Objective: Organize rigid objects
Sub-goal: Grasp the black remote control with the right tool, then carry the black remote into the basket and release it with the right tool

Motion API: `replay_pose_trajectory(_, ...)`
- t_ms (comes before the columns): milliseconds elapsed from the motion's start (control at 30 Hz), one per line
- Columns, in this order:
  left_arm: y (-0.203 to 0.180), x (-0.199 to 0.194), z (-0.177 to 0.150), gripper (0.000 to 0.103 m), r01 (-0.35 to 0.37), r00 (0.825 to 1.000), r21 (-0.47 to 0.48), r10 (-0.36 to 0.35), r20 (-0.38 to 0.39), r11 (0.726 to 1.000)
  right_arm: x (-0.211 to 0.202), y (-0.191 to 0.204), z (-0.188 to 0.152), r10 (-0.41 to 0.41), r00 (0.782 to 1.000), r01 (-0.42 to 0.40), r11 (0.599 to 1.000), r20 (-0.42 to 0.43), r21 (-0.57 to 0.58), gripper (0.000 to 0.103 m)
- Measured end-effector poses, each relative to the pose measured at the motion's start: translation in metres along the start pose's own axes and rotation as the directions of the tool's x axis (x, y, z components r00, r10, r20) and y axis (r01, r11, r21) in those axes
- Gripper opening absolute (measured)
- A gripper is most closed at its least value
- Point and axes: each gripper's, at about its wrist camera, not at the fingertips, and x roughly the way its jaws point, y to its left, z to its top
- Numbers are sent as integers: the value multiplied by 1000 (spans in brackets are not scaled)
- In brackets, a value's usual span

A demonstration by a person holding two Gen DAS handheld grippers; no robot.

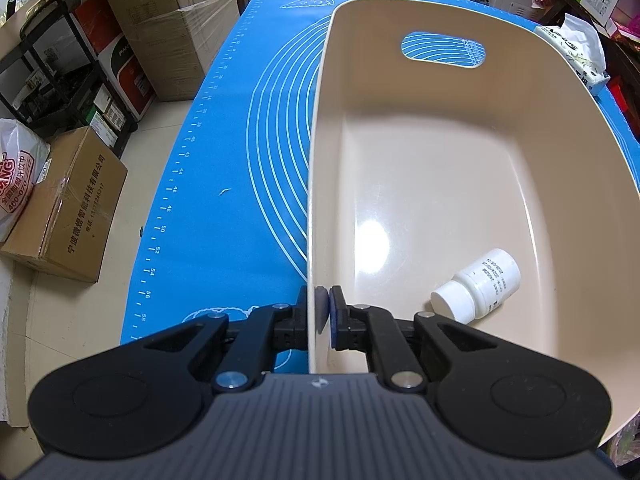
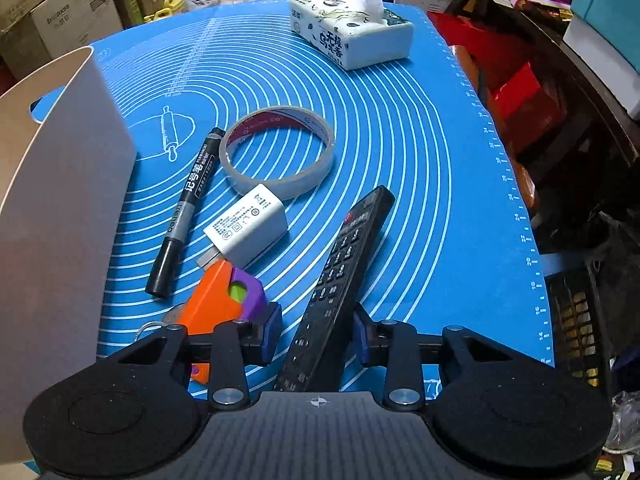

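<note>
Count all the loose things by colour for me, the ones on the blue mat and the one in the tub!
White: 2, the bottle in the tub and the charger.
Black: 2, the marker and the remote.
Clear: 1, the tape roll.
Orange and purple: 1, the toy.
Total: 6.

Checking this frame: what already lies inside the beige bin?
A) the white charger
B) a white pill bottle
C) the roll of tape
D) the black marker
B: in the left wrist view a white pill bottle lies on its side on the floor of the beige bin; nothing else shows inside.
</note>
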Motion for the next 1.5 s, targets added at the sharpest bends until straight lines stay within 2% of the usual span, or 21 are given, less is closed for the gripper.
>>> replay_pose_trajectory(100,0,1,0,11,-4,1000,5,4,0,1000,5,3,1,-3,1000,4,1000,5,-21,48)
replay_pose_trajectory(133,0,1,-1,12,-4,1000,6,4,0,1000,7,4,1,-7,1000,7,1000,6,-28,32)
replay_pose_trajectory(167,0,1,-1,11,-4,1000,5,4,0,1000,8,4,0,-10,1000,10,1000,6,-30,31)
replay_pose_trajectory(567,0,2,-2,11,-4,1000,4,4,0,1000,-8,-1,0,-46,998,47,999,39,-18,27)
replay_pose_trajectory(1033,0,2,-2,11,-4,1000,4,4,0,1000,-64,7,20,18,984,-16,1000,176,-11,27)
replay_pose_trajectory(1267,0,2,-1,11,-2,1000,0,2,2,1000,-98,28,29,66,961,-58,998,267,-39,27)
replay_pose_trajectory(1500,0,1,-1,11,0,1000,2,0,1,1000,-132,73,42,186,922,-156,981,338,-114,27)
